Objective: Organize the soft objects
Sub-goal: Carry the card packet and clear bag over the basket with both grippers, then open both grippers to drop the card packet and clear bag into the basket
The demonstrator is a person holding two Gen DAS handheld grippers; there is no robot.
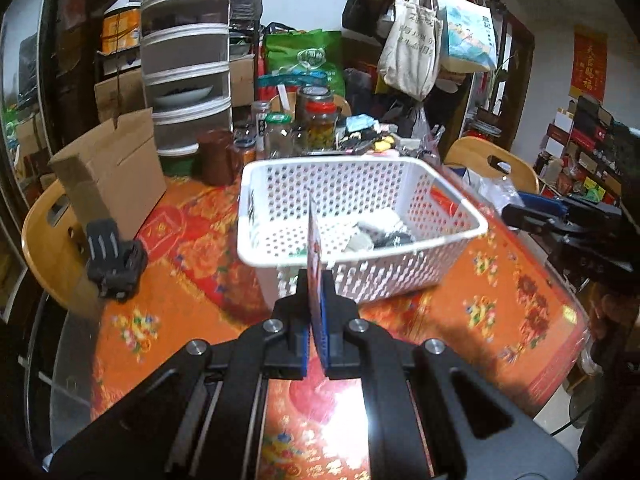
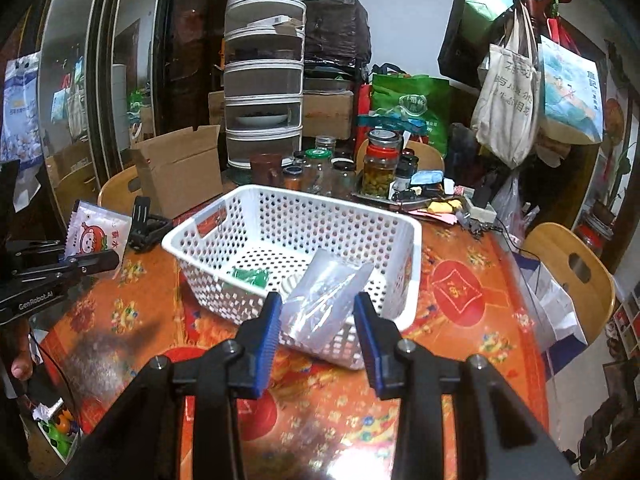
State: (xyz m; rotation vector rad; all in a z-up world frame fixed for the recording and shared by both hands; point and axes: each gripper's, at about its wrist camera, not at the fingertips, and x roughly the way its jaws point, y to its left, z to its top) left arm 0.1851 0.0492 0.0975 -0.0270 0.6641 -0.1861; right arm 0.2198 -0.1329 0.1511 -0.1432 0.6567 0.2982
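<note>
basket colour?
White, with a grid of small holes; the right wrist view shows it best.

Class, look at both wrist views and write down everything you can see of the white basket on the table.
The white basket is rectangular, seemingly plastic, with perforated walls and floor and a smooth rolled rim. It sits upright on the orange patterned tablecloth, in front of the glass jars. A red label shows on one wall. Inside lie a green packet and other small items. A clear plastic bag lies over its near rim, between the right gripper's fingers.
</note>
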